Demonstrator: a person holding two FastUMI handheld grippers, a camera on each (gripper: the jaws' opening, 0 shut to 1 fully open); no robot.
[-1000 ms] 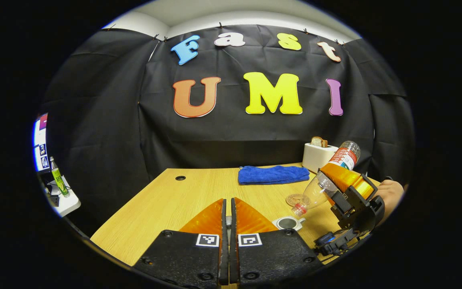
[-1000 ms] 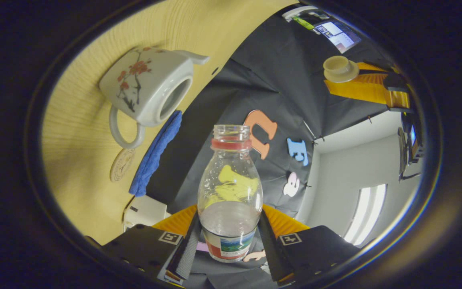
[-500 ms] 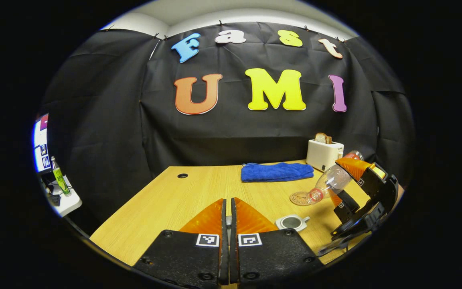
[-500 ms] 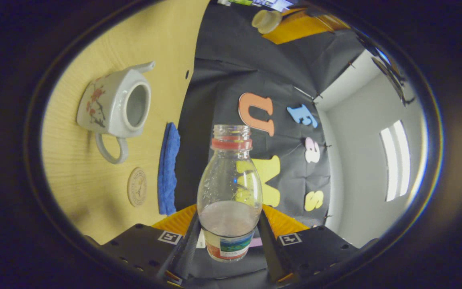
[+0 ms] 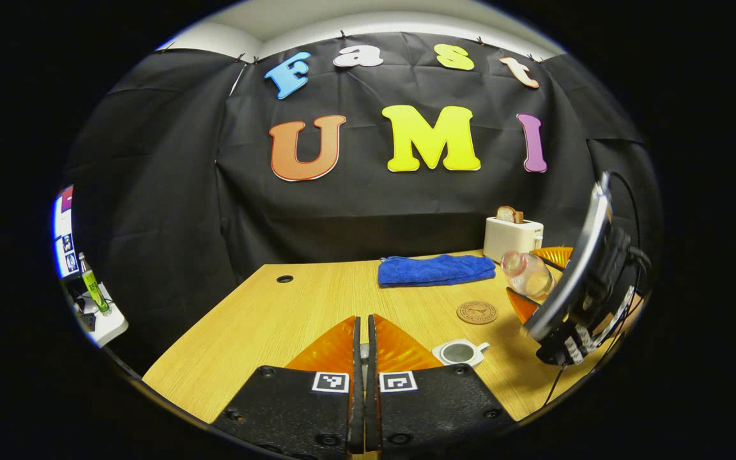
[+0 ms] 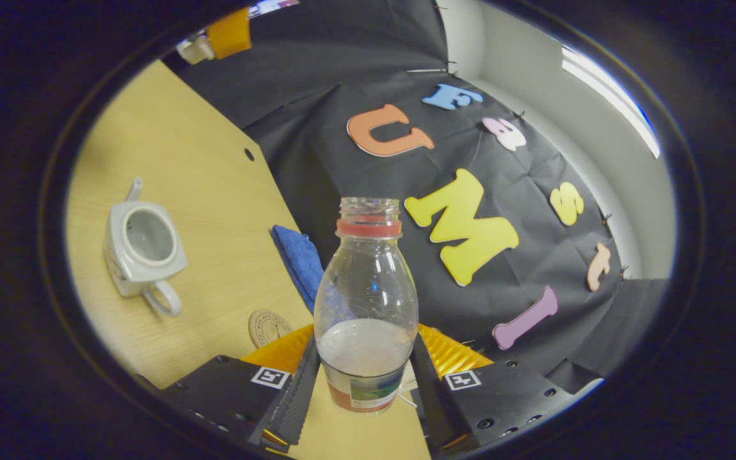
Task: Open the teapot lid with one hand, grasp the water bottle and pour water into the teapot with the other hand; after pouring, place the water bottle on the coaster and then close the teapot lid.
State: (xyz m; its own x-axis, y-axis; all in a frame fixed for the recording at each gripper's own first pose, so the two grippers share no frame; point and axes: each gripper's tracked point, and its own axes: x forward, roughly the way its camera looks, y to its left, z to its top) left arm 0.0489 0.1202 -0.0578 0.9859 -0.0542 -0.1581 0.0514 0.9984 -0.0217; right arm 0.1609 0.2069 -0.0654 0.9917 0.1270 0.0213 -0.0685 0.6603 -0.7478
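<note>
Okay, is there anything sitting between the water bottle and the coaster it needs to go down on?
Nothing visible. The right gripper holds the bottle above the table, and the coaster lies bare, apart from the blue towel and open teapot.

My left tongs' view: teapot [image 5: 459, 352] nearest me on table [image 5: 266, 319], coaster [image 5: 477, 312] behind it, towel [image 5: 435, 269] beyond, toaster [image 5: 512, 237] right of towel, bottle [image 5: 526, 273] right of coaster.

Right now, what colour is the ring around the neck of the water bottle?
Red; the ring on the water bottle shows best in the right gripper view.
</note>
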